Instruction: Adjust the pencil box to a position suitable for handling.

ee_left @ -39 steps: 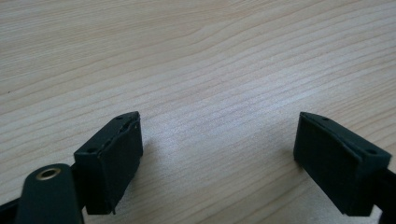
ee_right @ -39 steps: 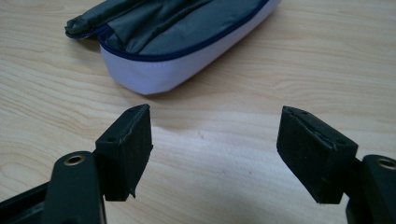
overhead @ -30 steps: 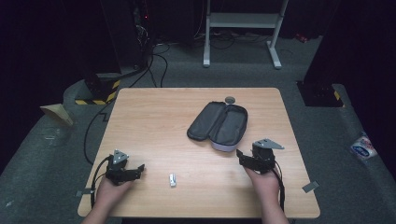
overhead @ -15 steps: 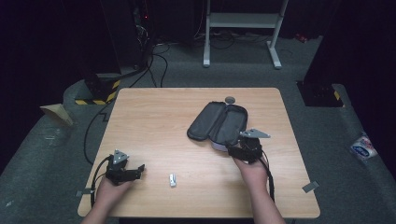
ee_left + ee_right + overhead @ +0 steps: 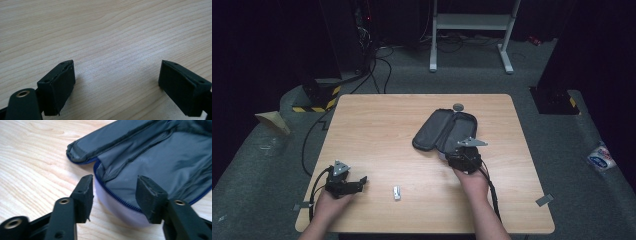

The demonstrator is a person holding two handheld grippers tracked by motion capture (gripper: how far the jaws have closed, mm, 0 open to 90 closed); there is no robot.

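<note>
A pale wood grain is shown on the counter (image 5: pixel 377 125). The open case (image 5: pixel 160 157) is lined in grey, edged by a blue zip over a lilac shell. Black fingers (image 5: pixel 83 192) are seen on the right gripper (image 5: pixel 115 195).

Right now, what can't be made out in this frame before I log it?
- Small white object, high view: too small to identify.
- Dark round thing beyond the open case, high view: too small to name.
- Case interior, right gripper view: far end cut off by the frame edge; near rim partly behind the right claw.
</note>
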